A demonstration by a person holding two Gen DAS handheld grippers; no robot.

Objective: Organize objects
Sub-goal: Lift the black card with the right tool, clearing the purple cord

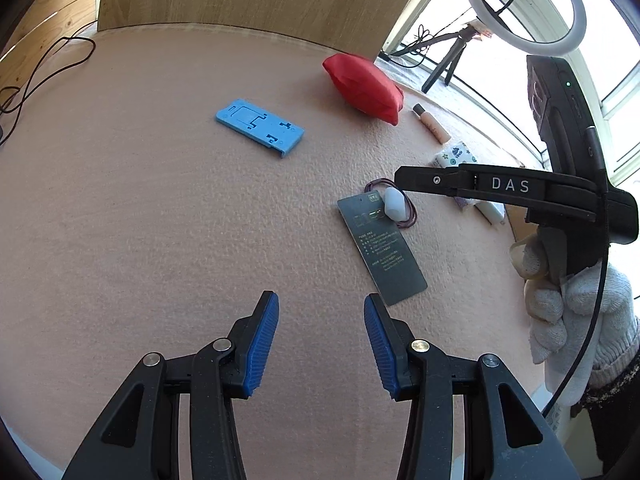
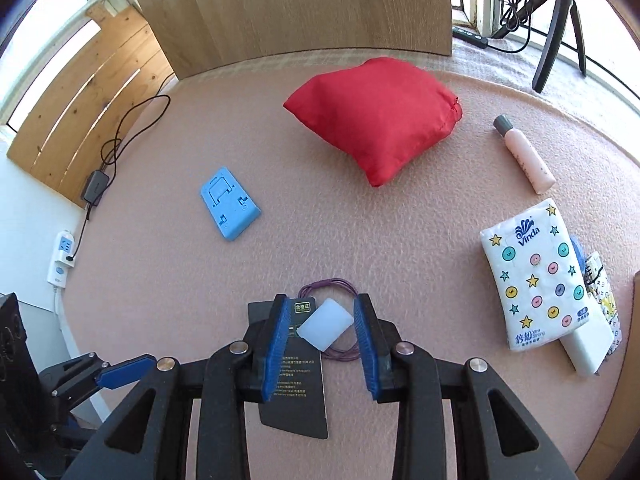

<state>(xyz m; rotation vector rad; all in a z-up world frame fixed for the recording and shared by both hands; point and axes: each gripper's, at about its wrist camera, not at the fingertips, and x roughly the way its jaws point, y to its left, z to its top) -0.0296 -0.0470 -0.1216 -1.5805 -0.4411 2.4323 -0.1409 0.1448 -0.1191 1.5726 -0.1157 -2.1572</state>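
A: Where do your two tools sit right now?

B: Your right hand-held gripper is low over the pink table, its jaws apart, one on each side of the white block. They do not touch it. Your left hand-held gripper hangs over bare table with its jaws wide and nothing between them.

A: And what lies under the block?

B: A dark card with printed text, and a loop of purple cord around the block's far side.

A: The rest of the things?

B: The red pouch sits toward the back of the table, the blue phone stand lies flat to its left, well apart. On the right you have the pink bottle lying on its side, and nearer, the tissue pack resting over a white bar. Your gloved hand grips the right tool's handle.
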